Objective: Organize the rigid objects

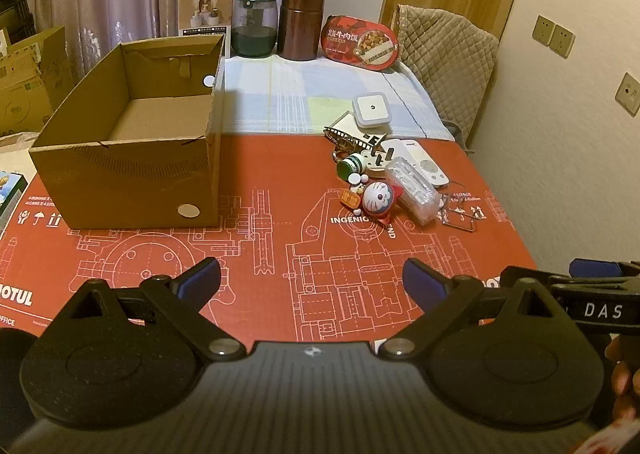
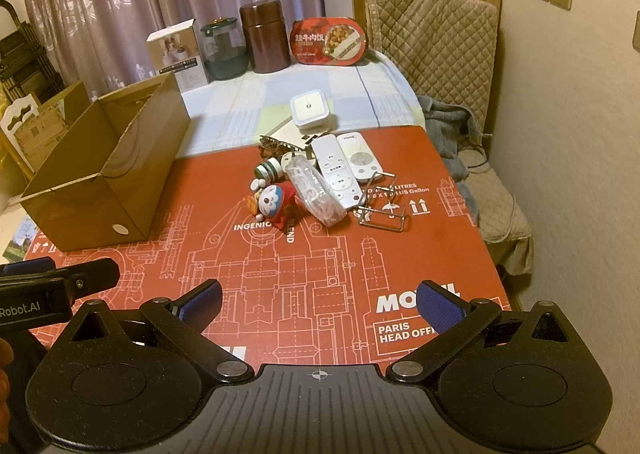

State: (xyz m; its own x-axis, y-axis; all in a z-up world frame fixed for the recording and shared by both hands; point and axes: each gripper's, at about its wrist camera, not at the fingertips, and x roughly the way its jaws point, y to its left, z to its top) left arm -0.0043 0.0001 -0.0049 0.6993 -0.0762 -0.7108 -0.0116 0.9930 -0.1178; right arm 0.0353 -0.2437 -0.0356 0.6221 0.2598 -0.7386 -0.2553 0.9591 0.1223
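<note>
A pile of small objects lies on the red mat (image 1: pixel 280 238): a Doraemon toy (image 1: pixel 378 199) (image 2: pixel 276 199), a clear plastic case (image 1: pixel 414 189) (image 2: pixel 316 189), two white remotes (image 2: pixel 338 169), a small green-capped bottle (image 1: pixel 350 165) (image 2: pixel 268 169), a white square gadget (image 1: pixel 370 109) (image 2: pixel 308 107) and metal wire puzzles (image 2: pixel 382 209). An open cardboard box (image 1: pixel 132 157) (image 2: pixel 100 173), which looks empty, stands to the left. My left gripper (image 1: pixel 312 282) and right gripper (image 2: pixel 320 302) are both open and empty, hovering over the mat's near part, well short of the pile.
At the table's far end stand a white carton (image 1: pixel 206 9), a glass jar (image 1: pixel 256 25), a brown canister (image 1: pixel 302 23) and a red food tray (image 1: pixel 360 41). A quilted chair (image 2: pixel 448 65) is at the right, by the wall. Cardboard boxes (image 1: pixel 30 65) stand far left.
</note>
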